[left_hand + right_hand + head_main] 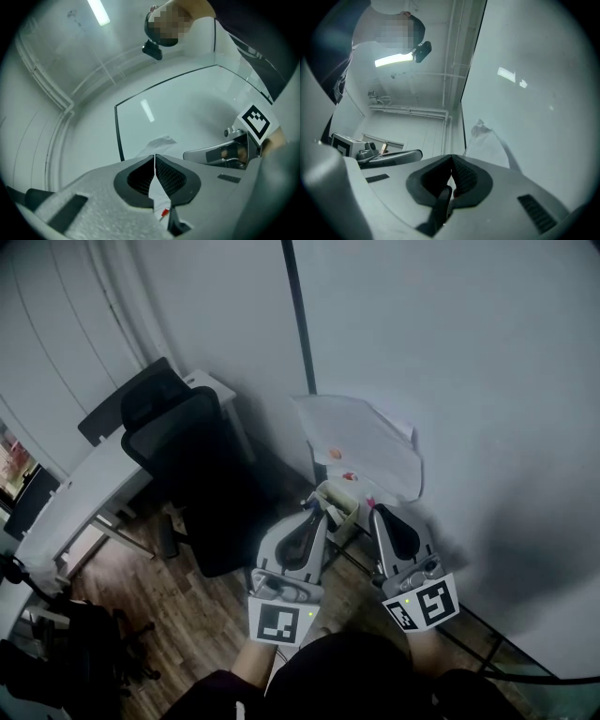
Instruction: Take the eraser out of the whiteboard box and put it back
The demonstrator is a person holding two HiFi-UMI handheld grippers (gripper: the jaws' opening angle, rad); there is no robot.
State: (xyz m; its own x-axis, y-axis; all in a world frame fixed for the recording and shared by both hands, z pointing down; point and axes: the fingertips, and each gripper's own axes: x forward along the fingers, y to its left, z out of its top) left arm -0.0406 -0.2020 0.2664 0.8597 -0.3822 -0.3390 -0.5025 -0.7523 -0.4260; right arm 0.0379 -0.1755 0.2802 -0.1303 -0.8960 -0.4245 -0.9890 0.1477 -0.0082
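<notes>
Eraser itself we couldn't pick out, we judged it lay inside the whiteboard box (335, 505) just ahead of the left gripper (314, 510) and right gripper (378, 512), both with jaws pressed together on nothing; probably light, felt-soft underneath, best pinched across its stiffer sides.

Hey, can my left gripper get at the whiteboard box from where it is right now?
Probably yes. The left gripper points at the whiteboard box from close beside it, and nothing visible lies between them. Its jaws are shut, though, so they would have to open before grasping anything inside.
</notes>
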